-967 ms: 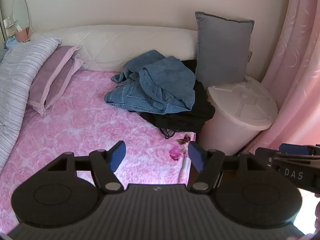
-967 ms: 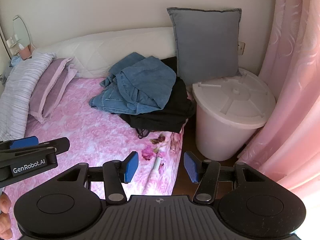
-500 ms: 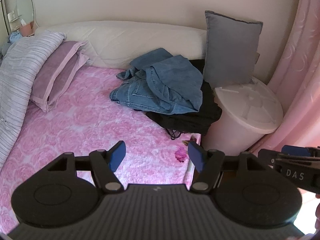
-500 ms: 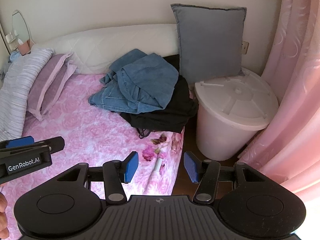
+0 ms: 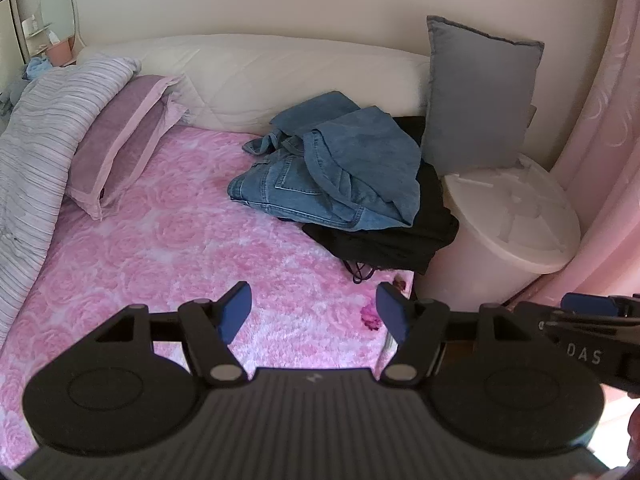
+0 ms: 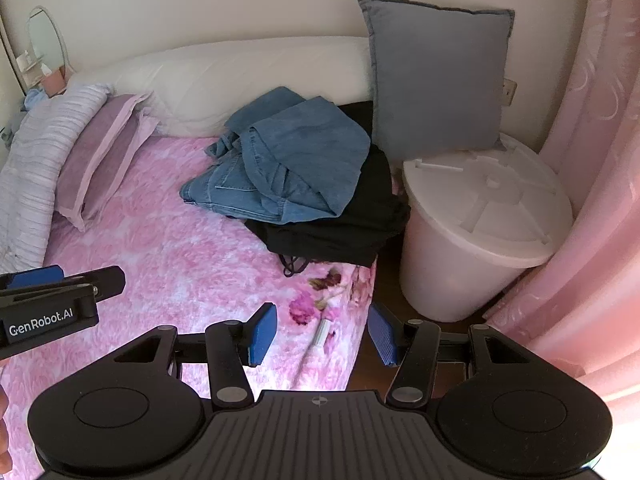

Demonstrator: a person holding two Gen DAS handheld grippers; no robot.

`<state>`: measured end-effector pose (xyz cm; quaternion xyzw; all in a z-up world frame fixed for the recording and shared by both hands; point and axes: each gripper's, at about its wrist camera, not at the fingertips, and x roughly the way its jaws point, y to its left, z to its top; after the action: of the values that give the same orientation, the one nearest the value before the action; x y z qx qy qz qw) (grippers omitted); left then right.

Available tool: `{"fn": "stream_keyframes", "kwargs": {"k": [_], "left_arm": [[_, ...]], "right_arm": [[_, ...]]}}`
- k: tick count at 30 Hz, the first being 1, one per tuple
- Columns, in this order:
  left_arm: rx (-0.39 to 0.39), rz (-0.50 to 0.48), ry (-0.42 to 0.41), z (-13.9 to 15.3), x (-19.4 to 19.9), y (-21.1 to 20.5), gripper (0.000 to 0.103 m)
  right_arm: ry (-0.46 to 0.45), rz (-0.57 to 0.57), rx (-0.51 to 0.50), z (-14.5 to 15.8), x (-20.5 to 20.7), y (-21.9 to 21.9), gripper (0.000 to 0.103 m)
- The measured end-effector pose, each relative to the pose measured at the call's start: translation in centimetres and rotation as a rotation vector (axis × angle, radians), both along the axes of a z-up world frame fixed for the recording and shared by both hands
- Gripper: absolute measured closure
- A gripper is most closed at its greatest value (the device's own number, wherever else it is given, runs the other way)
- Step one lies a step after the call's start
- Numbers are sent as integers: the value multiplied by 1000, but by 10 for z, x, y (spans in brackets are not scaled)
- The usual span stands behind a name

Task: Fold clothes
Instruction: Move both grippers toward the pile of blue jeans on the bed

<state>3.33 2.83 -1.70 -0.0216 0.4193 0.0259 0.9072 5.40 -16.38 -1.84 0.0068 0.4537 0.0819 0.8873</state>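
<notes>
White bin (image 6: 476, 240) lidded, contents hidden | left claw (image 5: 314, 312), right claw (image 6: 322, 334) agape, empty

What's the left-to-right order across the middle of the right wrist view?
Striped duvet → purple pillow → jeans → black garment → white bin → pink curtain.

You get soft, dim daylight glowing through the pink curtain (image 6: 592, 160) at right; fisheye bends the edges, corners vignette dark.
</notes>
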Motion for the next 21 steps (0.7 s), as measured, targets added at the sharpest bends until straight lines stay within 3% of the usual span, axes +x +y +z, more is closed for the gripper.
{"fn": "stream_keyframes", "kwargs": {"k": [21], "left_arm": [[29, 49, 3, 19, 4, -13, 37]], "right_arm": [[5, 52, 12, 16, 19, -6, 49]]}}
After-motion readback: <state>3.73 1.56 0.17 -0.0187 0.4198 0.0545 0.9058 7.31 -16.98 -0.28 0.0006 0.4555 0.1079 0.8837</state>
